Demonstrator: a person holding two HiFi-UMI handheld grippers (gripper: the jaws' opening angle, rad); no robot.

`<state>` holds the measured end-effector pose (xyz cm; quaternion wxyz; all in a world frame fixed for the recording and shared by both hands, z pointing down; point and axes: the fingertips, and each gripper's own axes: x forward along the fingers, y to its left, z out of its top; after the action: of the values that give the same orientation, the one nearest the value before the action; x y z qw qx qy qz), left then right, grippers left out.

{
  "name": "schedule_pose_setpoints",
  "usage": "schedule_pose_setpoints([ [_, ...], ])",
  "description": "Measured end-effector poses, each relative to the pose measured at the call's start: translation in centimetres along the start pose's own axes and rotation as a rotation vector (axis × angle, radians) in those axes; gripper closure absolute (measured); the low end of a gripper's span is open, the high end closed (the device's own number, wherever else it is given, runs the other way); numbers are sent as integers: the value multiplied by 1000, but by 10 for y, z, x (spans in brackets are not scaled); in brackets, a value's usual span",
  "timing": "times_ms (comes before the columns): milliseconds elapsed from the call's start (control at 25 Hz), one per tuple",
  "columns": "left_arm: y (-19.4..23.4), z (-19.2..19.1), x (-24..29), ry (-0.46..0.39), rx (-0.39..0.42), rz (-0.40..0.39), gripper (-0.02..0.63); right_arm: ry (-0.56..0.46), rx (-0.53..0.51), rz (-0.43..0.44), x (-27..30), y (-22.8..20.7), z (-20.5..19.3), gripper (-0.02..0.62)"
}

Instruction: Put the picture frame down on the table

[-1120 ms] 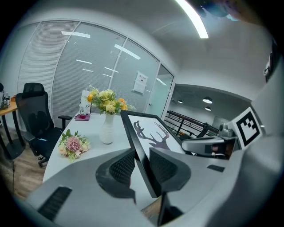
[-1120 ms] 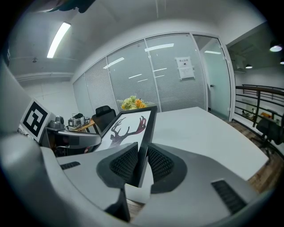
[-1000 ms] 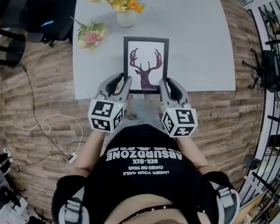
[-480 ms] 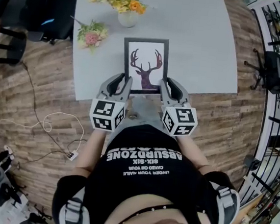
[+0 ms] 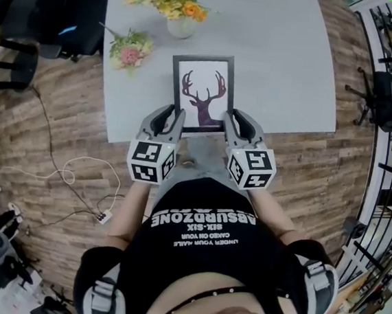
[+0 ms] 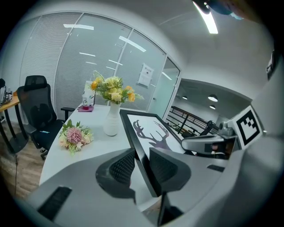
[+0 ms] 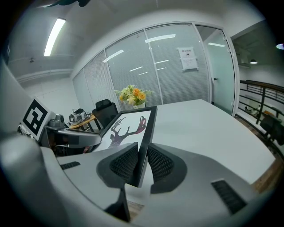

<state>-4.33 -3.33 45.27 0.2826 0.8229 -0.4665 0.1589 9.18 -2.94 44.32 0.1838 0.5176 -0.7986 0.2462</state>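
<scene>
Head view: had the black rectangular deer-print picture frame (image 5: 202,91) pinched by its near corners, left claw (image 5: 170,119) and right claw (image 5: 237,126) on opposite side edges, stretching ahead over the pale grey table (image 5: 281,57). Left gripper view: clamped tight on the frame edge, tilting up ahead. Right gripper view: same pinch here. Probably needed lowering level, both sides together, then releasing.

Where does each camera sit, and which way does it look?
Head view: on the person's head, looking steeply down at table, picture frame, left gripper, right gripper; the person's torso shows.
Left gripper view: on that gripper, looking along its jaws, shut on the frame's left edge, toward the vase.
Right gripper view: likewise, jaws on the frame's right edge.
Shared: each gripper view shows the other gripper.
</scene>
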Motion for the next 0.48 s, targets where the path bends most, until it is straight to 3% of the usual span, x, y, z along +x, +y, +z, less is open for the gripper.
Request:
schedule_pose_setpoints([
  [480,4,-10,12,36,-12,3,492,37,5,3,12,-7,-10,512],
])
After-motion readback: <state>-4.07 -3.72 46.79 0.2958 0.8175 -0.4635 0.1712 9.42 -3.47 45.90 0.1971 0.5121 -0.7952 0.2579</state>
